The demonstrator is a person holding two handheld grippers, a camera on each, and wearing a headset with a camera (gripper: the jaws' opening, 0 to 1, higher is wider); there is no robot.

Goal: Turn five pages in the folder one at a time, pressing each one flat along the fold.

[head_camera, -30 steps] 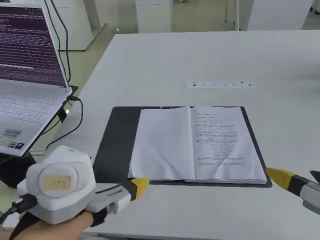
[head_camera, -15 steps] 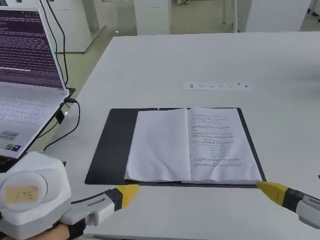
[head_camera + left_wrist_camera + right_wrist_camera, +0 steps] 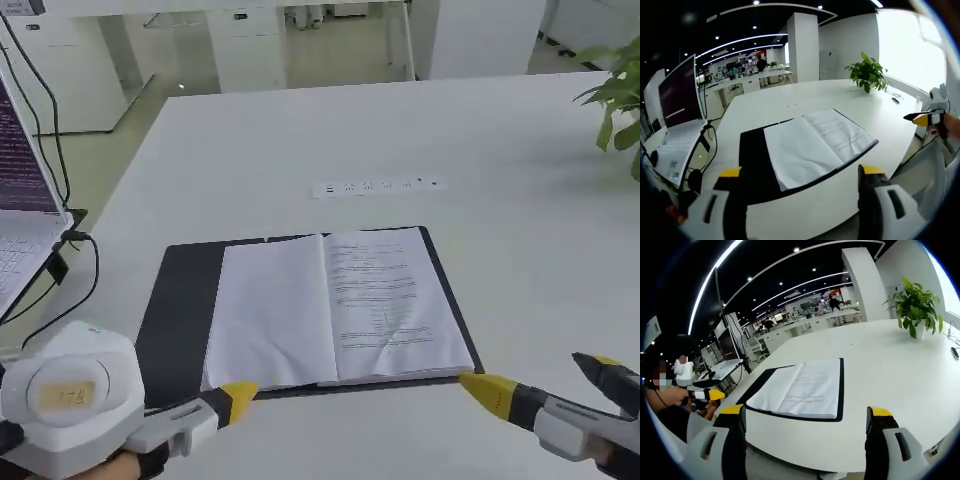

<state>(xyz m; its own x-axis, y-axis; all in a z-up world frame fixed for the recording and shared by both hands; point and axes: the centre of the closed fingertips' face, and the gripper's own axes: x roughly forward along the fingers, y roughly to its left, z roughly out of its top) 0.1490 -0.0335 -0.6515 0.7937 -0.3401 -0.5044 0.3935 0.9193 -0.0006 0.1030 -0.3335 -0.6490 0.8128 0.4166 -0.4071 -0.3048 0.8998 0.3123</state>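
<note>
Both open-jawed, empty: left hand-held gripper beside folder front-left corner, right hand-held gripper beside front-right corner.

R tongs spread wide, open folder flat on table ahead, plant beyond.

Plenty of open table to the right of the folder and along its near edge. Left side's tighter, with a laptop and its cable close by. A socket strip sits just behind, and the plant is well off at the far right.
</note>
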